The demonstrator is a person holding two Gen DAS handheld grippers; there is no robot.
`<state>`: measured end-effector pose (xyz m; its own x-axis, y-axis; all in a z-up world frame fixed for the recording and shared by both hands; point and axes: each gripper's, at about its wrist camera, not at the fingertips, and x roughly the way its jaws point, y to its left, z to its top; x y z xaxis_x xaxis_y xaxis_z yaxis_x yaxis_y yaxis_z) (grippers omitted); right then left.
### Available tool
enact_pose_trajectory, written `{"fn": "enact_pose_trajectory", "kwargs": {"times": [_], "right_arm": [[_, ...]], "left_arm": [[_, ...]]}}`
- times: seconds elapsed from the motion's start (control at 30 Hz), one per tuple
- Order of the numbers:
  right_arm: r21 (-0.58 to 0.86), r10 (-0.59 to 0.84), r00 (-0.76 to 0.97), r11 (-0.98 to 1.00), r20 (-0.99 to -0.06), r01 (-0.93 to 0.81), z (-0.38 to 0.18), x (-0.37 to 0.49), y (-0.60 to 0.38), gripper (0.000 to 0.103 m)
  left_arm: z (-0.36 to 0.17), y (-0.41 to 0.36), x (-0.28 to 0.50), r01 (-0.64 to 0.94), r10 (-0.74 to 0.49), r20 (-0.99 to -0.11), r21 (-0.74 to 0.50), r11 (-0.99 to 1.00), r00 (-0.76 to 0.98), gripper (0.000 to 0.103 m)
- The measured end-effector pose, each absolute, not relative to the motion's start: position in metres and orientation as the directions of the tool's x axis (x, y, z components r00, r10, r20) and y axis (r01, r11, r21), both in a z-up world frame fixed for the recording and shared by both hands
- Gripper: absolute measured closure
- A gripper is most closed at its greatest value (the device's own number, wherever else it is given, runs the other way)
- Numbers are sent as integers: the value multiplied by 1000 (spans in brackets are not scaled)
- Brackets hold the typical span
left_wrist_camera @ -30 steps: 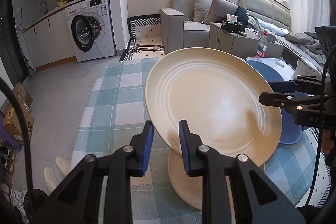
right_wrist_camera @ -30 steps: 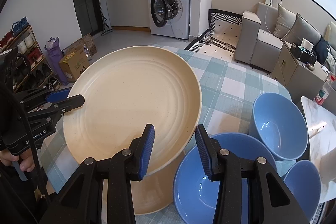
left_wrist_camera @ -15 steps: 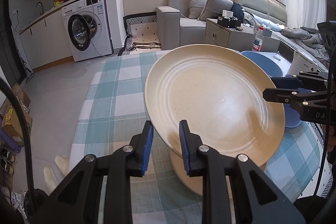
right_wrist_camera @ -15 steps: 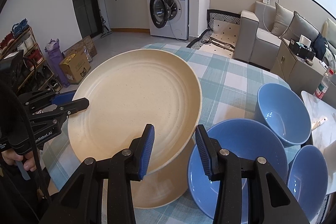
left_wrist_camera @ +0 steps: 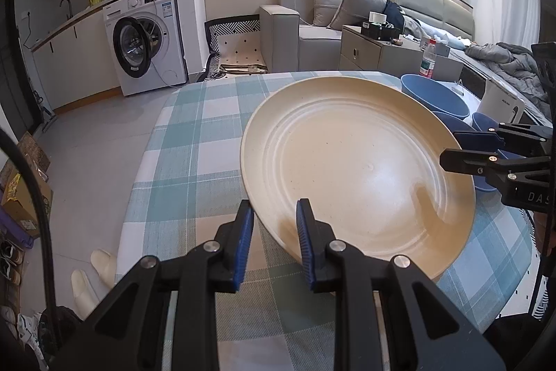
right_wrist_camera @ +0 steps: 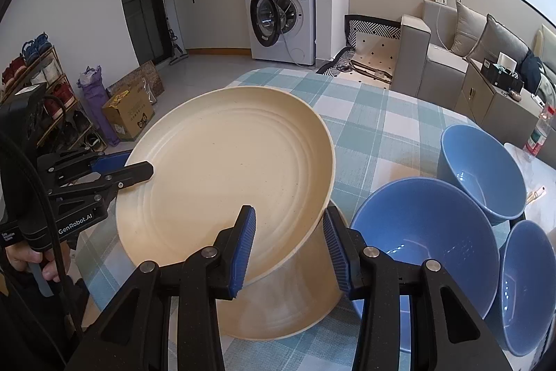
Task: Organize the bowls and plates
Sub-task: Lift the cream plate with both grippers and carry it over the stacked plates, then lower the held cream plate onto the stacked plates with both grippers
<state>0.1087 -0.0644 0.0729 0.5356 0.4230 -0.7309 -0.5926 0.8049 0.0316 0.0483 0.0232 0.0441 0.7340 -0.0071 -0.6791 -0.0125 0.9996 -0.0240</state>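
A large cream plate [left_wrist_camera: 354, 169] is held between both grippers above the checked tablecloth [left_wrist_camera: 194, 141]. My left gripper [left_wrist_camera: 272, 239] is shut on the plate's near-left rim. My right gripper [right_wrist_camera: 288, 246] straddles the opposite rim [right_wrist_camera: 312, 218] with its jaws wider than the rim; it also shows at the right of the left wrist view [left_wrist_camera: 479, 152]. A second cream dish [right_wrist_camera: 299, 301] lies on the table under the plate. Three blue bowls [right_wrist_camera: 427, 239], [right_wrist_camera: 483, 176], [right_wrist_camera: 531, 284] stand to the right.
A white kettle [left_wrist_camera: 500, 106] and a bottle [left_wrist_camera: 426, 58] stand beyond the bowls. The table's left edge drops to the floor, where slippers [left_wrist_camera: 93, 277] lie. A washing machine [left_wrist_camera: 146, 51] and sofa [left_wrist_camera: 312, 23] are in the background.
The plate has been carried lower and flatter between the two grippers. The blue bowls now show further right in the right wrist view. Both grippers keep their hold positions.
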Motion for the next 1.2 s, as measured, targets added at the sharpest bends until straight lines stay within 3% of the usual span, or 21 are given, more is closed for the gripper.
{"fn": "enact_pose_trajectory", "kwargs": {"times": [1.2], "right_arm": [[38,357,573,869,-737,-493,38,73,-79,61]], "left_arm": [[20,15,54,77,-54,-725,-2,997,687,81]]}}
